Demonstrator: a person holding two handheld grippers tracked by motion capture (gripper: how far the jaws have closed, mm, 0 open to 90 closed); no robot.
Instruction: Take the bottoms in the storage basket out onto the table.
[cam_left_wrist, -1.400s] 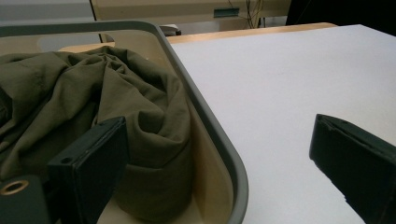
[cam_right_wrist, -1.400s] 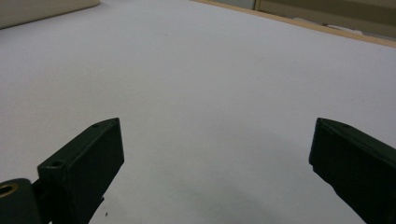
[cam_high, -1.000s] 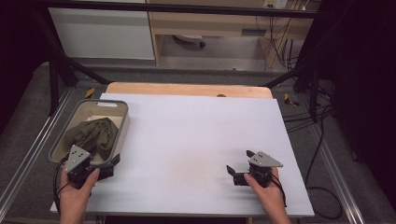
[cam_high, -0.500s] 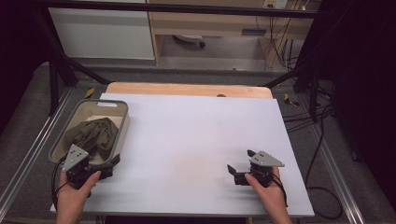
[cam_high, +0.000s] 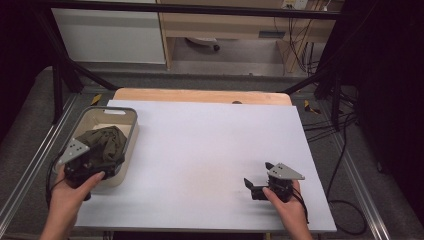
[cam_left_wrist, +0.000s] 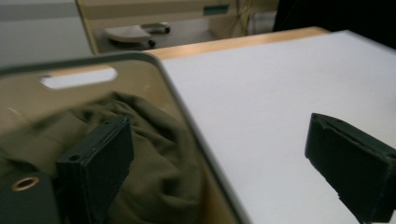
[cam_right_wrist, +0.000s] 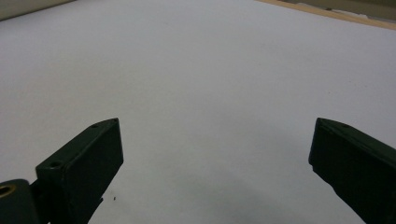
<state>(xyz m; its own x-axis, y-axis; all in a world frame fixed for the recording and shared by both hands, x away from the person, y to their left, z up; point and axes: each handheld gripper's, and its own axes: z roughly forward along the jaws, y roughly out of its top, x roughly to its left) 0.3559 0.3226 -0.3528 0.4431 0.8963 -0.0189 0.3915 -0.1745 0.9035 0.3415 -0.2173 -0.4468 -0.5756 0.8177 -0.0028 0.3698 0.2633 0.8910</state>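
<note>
While bunched in a rumpled heap, long axis unclear, the olive-green cloth (cam_high: 102, 144) fills the grey plastic bin (cam_high: 131, 131) at the surface's left edge; left gripper (cam_left_wrist: 219, 158) spread wide straddling the bin's rim, right gripper (cam_right_wrist: 212, 163) released.

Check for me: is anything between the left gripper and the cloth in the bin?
Partly. The left gripper, jaws open, straddles the bin's right wall: one jaw is over the cloth, the other outside above the table. Nothing covers the cloth.
</note>
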